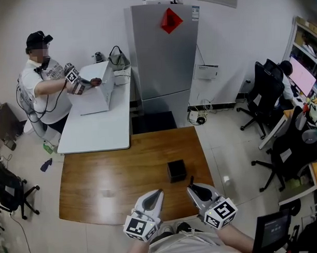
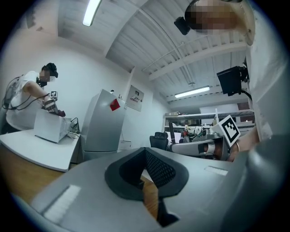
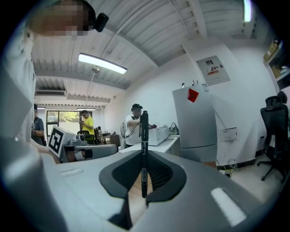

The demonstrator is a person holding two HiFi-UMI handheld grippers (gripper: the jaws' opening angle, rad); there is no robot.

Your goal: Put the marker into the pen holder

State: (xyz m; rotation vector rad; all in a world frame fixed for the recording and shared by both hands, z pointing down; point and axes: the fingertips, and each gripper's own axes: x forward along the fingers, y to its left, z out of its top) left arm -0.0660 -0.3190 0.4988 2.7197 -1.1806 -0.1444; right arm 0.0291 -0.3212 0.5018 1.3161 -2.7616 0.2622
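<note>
- Right gripper view: the right gripper [image 3: 144,158] is clenched on the black marker [image 3: 144,127]. The marker stands upright between the jaws, its upper end reaching well above them.
- Head view: the marker's end pokes out at the right gripper's nose, near the black pen holder [image 1: 176,170], which stands on the wooden table [image 1: 98,177].
- Left gripper view: the left gripper [image 2: 145,153] has its jaws closed together with nothing between them, above the table's near edge.

Black marker [image 3: 144,136], black pen holder [image 1: 176,170] (brown wood-grain table [image 1: 108,177]).
</note>
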